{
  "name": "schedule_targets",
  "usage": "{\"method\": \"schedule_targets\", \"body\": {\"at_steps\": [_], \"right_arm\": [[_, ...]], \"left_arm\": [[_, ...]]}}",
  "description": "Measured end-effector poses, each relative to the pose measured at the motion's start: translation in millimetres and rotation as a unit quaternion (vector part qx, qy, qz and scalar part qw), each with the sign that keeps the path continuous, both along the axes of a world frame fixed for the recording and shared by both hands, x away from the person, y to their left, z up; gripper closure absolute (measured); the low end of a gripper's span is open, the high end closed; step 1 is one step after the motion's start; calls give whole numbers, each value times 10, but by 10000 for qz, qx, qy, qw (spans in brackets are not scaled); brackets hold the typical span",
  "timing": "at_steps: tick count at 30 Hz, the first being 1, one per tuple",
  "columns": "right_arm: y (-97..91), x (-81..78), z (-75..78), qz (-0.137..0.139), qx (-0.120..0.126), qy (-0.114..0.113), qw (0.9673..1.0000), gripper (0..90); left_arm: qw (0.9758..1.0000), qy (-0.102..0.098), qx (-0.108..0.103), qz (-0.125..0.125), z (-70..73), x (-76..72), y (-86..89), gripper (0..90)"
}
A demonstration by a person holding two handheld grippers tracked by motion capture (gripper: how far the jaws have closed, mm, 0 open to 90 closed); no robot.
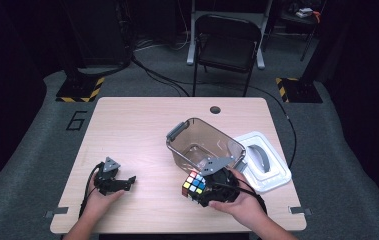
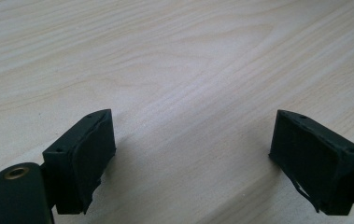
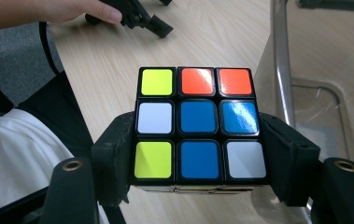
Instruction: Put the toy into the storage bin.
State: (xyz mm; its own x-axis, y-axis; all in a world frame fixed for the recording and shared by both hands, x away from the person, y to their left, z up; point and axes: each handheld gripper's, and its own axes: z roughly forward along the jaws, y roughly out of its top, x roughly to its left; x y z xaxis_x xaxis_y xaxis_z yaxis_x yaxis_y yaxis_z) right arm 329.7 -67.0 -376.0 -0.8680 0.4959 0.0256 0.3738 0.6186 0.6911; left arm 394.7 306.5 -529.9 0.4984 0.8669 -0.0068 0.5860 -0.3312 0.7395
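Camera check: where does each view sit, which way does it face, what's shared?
High view: above the near edge, facing forward-down at table; both forearms show.
Left gripper view: on left hand-held gripper, facing bare tabletop.
Right gripper view: on right hand-held gripper, facing cube and tub.
Shared: cube, high and right views.

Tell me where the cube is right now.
The cube is clamped in the right claw at the table's near right in the high view, just in front of the clear tub; the lid lies farther right.
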Motion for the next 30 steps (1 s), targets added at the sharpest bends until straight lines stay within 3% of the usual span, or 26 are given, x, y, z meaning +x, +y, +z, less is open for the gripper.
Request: {"method": "schedule_targets", "body": {"at_steps": [15,30], "right_arm": [[-61,195,337,-80,132,-111,9998,340],[-227,481,583,-521,204,-292,9980,340]], "left_arm": [[10000,-1,0,-2,0,0,0,138],[10000,-5,-9,23,0,1,-4,138]]}}
